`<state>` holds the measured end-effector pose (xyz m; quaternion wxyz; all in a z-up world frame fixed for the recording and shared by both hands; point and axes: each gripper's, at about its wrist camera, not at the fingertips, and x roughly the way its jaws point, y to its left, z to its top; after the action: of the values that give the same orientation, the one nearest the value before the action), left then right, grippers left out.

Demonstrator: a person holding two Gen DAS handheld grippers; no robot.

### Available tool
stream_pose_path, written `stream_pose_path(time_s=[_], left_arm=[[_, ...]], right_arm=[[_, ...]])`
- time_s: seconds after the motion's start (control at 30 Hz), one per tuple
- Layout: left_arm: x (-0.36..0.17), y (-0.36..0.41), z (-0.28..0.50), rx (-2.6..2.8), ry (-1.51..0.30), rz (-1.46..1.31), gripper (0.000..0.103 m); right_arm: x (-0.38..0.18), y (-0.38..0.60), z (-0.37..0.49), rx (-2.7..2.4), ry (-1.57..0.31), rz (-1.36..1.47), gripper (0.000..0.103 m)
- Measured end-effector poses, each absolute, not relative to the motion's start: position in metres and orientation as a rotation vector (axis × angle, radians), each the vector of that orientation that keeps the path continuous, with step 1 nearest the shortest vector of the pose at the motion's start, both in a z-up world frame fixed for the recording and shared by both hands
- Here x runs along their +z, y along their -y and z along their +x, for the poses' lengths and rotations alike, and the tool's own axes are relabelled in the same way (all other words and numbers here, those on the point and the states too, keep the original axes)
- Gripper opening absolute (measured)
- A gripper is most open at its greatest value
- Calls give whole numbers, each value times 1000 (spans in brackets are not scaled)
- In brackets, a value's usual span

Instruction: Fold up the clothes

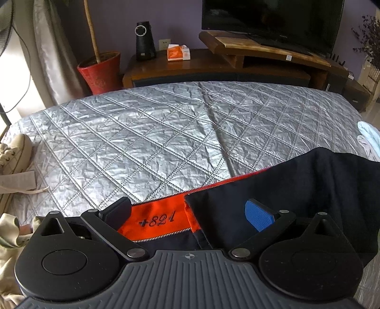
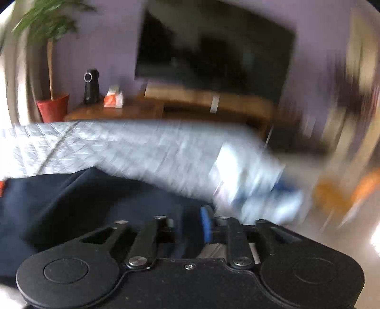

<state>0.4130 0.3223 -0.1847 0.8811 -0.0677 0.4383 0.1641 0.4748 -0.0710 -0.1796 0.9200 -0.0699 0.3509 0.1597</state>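
Note:
A navy jacket (image 1: 296, 190) with an orange lining (image 1: 156, 218), a zipper and the mark "+821" lies at the near edge of a silver quilted bed cover (image 1: 147, 142). My left gripper (image 1: 188, 212) hovers open over the orange lining, its black finger and blue pad (image 1: 258, 215) spread wide with nothing gripped. The right wrist view is blurred by motion. In it my right gripper (image 2: 188, 225) is shut on a fold of the navy jacket (image 2: 83, 202), and the cloth runs off to the left.
A beige shoe (image 1: 14, 152) and a beige garment (image 1: 9, 237) lie at the left edge. Pale blue and white clothes (image 1: 368, 140) sit at the right edge. Beyond the bed stand a red plant pot (image 1: 99, 71), a wooden TV stand (image 1: 213, 64) and a TV (image 1: 273, 21).

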Motion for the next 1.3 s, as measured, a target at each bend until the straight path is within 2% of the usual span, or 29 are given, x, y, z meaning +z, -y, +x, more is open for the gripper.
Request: stream_pose_path(time_s=[0.03,0.13,0.27,0.33,0.37,0.4,0.47,0.5,0.63,0.7,0.8,0.93,1.03,1.07,1.1,1.13,1.23,1.3], left_arm=[[-185,-322,413,341,-914,-139,103],[-186,-319,413,335,-917,-122,103],[-183,-324,414,354,-906,-105,103],[-178,-328,413,377,-888,-88,103],[-176,-331,413,391,-879,-79,103],[-174,-334,412,404,-872,-69,103],[-172,-342,409,428,-870,-57,103],[-171,-346,407,443,-872,-55,103],[-167,-367,398,476,-868,-99,103],[-163,-375,393,491,-857,-109,103],[-156,-389,386,516,-839,-122,103],[-151,-409,376,563,-820,-193,103],[-148,-420,371,578,-813,-237,103],[-147,-421,370,575,-811,-243,103],[-146,-422,369,571,-810,-246,103],[-146,-423,368,568,-809,-245,103],[-143,-424,364,562,-806,-239,103],[-143,-427,361,563,-805,-244,103]], right_arm=[[-193,79,480,354,-830,-35,32],[-221,111,486,305,-924,315,35],[-218,94,479,328,-889,332,35],[-196,63,459,375,-763,114,35],[-188,50,447,423,-715,59,40],[-179,36,434,472,-668,10,54],[-180,5,407,539,-638,-122,71],[-181,-11,393,572,-623,-189,67],[-186,-75,338,697,-557,-458,65],[-190,-74,341,614,-587,-399,63],[-184,-71,325,693,-503,-424,63],[-184,-104,297,838,-473,-526,66],[-190,-134,275,1031,-547,-516,58],[-199,-151,263,1095,-563,-599,49],[-208,-165,251,1140,-566,-673,32],[-217,-176,245,1171,-553,-728,29],[-233,-194,230,1215,-499,-861,31],[-240,-203,227,1216,-469,-923,37]])
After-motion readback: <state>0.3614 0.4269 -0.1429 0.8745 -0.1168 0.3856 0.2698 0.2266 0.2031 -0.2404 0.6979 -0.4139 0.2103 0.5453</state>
